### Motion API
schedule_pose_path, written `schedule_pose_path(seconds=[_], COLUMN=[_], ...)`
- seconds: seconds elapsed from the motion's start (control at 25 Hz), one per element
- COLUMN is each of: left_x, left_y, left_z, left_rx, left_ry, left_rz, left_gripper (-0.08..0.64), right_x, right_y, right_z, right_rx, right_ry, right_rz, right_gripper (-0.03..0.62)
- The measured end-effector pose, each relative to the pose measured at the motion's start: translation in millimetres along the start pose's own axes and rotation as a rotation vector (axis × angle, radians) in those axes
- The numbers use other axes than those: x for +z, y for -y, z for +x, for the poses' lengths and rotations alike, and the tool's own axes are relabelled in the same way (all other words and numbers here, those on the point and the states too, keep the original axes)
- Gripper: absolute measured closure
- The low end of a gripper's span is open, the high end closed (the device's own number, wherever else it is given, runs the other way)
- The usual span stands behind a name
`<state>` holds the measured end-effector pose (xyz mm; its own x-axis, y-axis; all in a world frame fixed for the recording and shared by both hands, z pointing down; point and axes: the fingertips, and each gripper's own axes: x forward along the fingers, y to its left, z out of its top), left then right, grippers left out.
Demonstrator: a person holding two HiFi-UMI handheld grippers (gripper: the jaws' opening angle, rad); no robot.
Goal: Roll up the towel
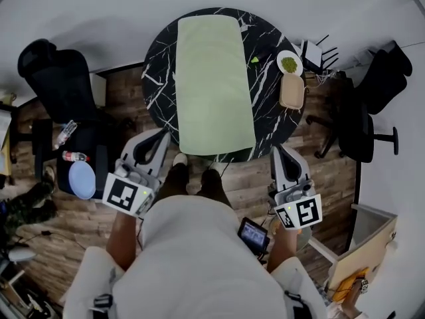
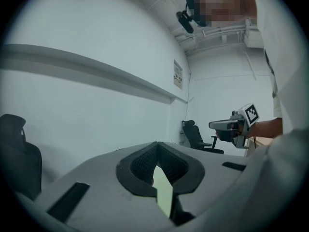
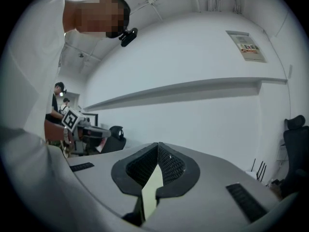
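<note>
A pale green towel [image 1: 212, 85] lies flat and unrolled along the round black marble table [image 1: 265, 121]. Its near edge reaches the table's front rim. My left gripper [image 1: 161, 135] hovers just short of the table's near left edge, jaws shut and holding nothing. My right gripper [image 1: 278, 151] hangs off the near right edge, also shut and holding nothing. In the left gripper view the pads meet at the gripper tip [image 2: 157, 144], and a sliver of towel [image 2: 163, 193] shows below them. The right gripper view shows the same: closed gripper tip [image 3: 158, 146], towel [image 3: 151, 193] beneath.
A small bowl of green stuff [image 1: 289, 64] and a tan container [image 1: 292, 90] sit on the table's right side. Black office chairs stand at left [image 1: 56, 78] and right [image 1: 368, 115]. A blue dish [image 1: 83, 179] lies on the left, and a cardboard box [image 1: 365, 251] stands at bottom right.
</note>
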<state>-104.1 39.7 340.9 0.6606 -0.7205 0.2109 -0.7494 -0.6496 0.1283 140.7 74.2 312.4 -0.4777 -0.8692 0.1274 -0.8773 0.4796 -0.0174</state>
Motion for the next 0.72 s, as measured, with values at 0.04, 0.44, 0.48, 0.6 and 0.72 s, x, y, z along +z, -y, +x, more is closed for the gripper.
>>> schedule_pose_path(seconds=[0.04,0.44,0.48,0.6,0.72], left_x=[-2.3,-95.0,-115.7,-194.3,-266.3], left_y=[0.3,-8.2,-4.1,18.3,31.5], left_z=[1.9,28.2,31.6,33.7,26.7], left_rx=[0.003,-0.144,-0.197,-0.385,-0.507], left_ry=[-0.005,-0.264,-0.315,-0.511,-0.694], left_rz=[0.0,0.129,0.162,0.269,0.341], left_gripper=[0.557,0.557,0.557,0.51,0.416], right_x=[-12.1,-194.7,-214.3,-269.9,-310.1], right_y=[5.0,5.6,4.3,-1.1,-1.0], right_z=[1.2,15.0,16.4,13.9,12.4], right_rx=[0.018,0.272,0.304,0.388,0.433], right_ry=[-0.04,-0.572,-0.62,-0.753,-0.833], right_rz=[-0.03,-0.463,-0.498,-0.56,-0.579], right_gripper=[0.597,0.507,0.502,0.479,0.459])
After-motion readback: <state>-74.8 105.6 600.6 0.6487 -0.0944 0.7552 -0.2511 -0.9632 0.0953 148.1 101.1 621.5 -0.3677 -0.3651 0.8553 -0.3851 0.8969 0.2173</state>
